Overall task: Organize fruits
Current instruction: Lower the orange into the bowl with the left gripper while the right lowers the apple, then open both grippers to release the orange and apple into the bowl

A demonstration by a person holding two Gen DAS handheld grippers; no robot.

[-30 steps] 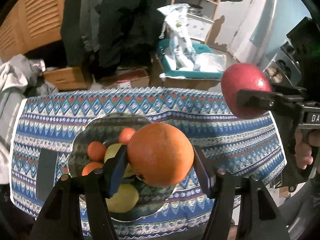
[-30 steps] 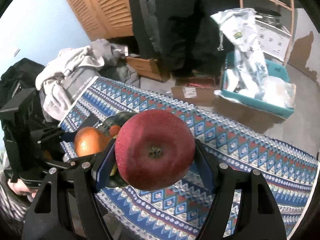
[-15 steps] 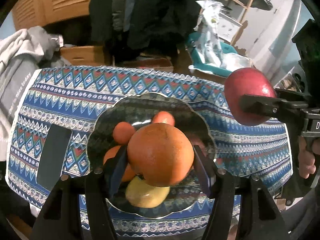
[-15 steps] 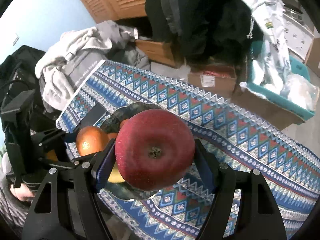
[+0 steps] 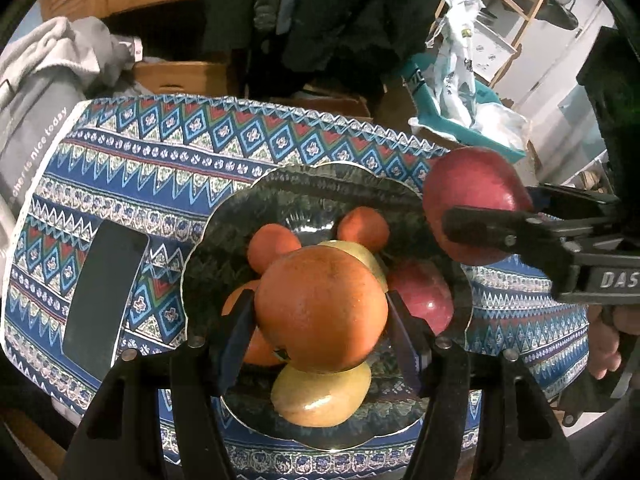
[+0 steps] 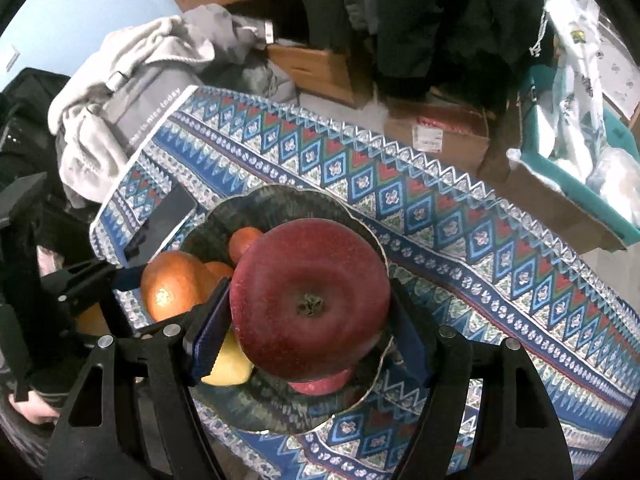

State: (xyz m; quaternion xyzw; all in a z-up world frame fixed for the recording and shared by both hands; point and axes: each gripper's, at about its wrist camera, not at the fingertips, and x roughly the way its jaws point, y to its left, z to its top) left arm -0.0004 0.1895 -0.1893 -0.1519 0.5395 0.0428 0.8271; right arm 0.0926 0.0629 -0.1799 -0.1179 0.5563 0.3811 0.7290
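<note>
bowl point(image 5: 200, 256) sits on the cloth-covered table point(image 5: 168, 152); phone point(image 5: 102, 292) lies just left of it. orange point(image 5: 320, 308) in left gripper point(image 5: 320, 320) and apple point(image 6: 310, 300) in right gripper point(image 6: 308, 328) hang over the bowl, apple to the right.

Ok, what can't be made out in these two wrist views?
- Left wrist view: the held orange covers the bowl's middle, so the fruit count under it is uncertain.
- Right wrist view: the held red apple hides most of the bowl's contents.
- Neither view shows whether the held fruits touch those beneath.
- Phone: screen dark, nothing readable.
</note>
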